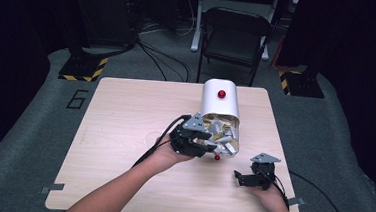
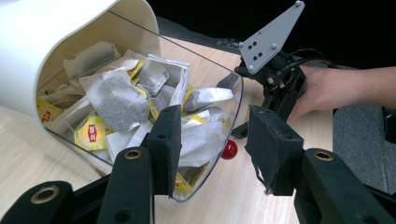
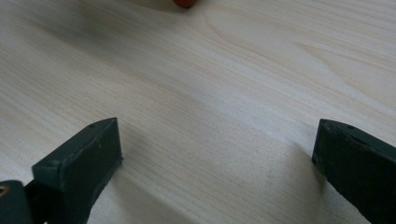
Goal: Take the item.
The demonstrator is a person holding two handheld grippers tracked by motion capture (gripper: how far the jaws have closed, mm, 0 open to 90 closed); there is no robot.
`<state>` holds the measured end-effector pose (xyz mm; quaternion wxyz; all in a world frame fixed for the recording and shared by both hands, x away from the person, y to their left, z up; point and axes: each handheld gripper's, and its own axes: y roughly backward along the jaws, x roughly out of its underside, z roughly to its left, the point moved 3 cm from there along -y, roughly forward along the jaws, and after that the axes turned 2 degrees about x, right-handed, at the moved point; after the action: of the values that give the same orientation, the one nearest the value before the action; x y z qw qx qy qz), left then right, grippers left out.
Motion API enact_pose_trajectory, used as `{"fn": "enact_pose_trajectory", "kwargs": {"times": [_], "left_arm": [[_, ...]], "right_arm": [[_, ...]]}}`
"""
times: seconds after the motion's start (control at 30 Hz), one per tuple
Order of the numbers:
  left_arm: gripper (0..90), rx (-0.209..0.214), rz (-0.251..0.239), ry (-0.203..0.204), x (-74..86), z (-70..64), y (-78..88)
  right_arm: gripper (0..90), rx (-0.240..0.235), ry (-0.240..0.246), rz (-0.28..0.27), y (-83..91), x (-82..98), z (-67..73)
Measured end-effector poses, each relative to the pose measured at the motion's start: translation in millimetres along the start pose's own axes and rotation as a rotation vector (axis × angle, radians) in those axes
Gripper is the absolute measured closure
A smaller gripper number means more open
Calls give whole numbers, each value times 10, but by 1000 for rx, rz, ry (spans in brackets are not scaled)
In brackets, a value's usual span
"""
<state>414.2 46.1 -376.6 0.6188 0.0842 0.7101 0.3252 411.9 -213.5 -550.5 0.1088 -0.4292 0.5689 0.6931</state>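
1. Dark floor, a black folding chair (image 1: 235, 36) and cables lie beyond the pale wooden table (image 1: 124, 126) where the work goes on.
2. On that table a white canister (image 1: 220, 104) lies on its side, its clear, open-mouthed front end turned toward the person and packed with tea bags (image 2: 116, 100).
3. In the left gripper view the left gripper (image 2: 212, 142) has its jaws part open at the canister's mouth: one jaw is in front of the clear wall and the heap of tea bags, the other stands clear of the rim over bare wood. Whether the pads press on anything I cannot tell.
4. A small red knob (image 2: 229, 149) sits at the canister's clear rim, seen in the gap between the left jaws.
5. Past the left jaws, the right gripper (image 1: 243, 178) rests low over the table in the person's right hand (image 1: 270, 194), well apart from the canister.
6. In the right gripper view the jaws stand wide, with only bare wood between them and a red edge far ahead of them.
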Motion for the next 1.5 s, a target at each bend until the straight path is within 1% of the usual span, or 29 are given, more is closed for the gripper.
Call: {"fn": "enact_pose_trajectory", "kwargs": {"times": [0.07, 0.13, 0.2, 0.3, 0.37, 0.4, 0.47, 0.57, 0.6, 0.7, 0.8, 0.87, 1.1, 1.23, 1.33, 1.37, 1.43, 1.5], "left_arm": [[562, 4, 6, -8, -10, -1, -21], [569, 18, 11, -7, -23, -10, -37], [584, 15, 9, -11, -40, -15, -50], [604, 28, 10, -15, -65, -21, -80], [616, 35, 16, -12, -63, -19, -105], [618, 32, 21, -16, -59, -17, -119], [632, 43, 30, -12, -53, -15, -144], [645, 40, 36, -20, -49, -15, -178], [648, 45, 37, -16, -46, -18, -190], [651, 40, 42, -14, -37, -9, -221], [658, 51, 51, -5, -29, 4, -243], [670, 54, 59, -12, -22, 11, -250], [756, 39, 72, -35, -15, 8, -258], [814, 35, 93, -50, 6, 12, -281], [851, 31, 99, -54, 13, 21, -291], [873, 25, 95, -56, 12, 23, -293], [889, 20, 94, -62, 9, 34, -290], [896, 12, 88, -58, 5, 42, -291]], "right_arm": [[8, 0, -1, 0, 0, 0, 1], [8, 0, 0, 0, 0, 0, 0], [8, 0, 1, 1, 0, 0, -1], [8, 0, 0, 1, 0, 0, 0], [8, 0, 1, 0, 0, 0, -1], [8, 0, 1, 1, 0, 0, -1], [8, 0, 1, 1, 0, 0, 0], [8, 0, 1, 0, 0, 0, -1], [8, 0, 0, 0, 0, 0, 0], [8, 0, 1, 0, 1, 0, 0], [8, 0, 0, 0, 0, 0, 0], [8, 0, 1, 0, 0, 0, -1], [8, 0, -1, -4, 0, 1, 1], [8, -1, 0, -1, 2, 1, 1], [8, -1, 0, -3, 1, 1, 1], [8, -1, 1, -4, 1, 1, 0], [8, 0, -1, -4, 0, 1, 1], [8, 0, 0, -4, 1, 1, 0]]}}
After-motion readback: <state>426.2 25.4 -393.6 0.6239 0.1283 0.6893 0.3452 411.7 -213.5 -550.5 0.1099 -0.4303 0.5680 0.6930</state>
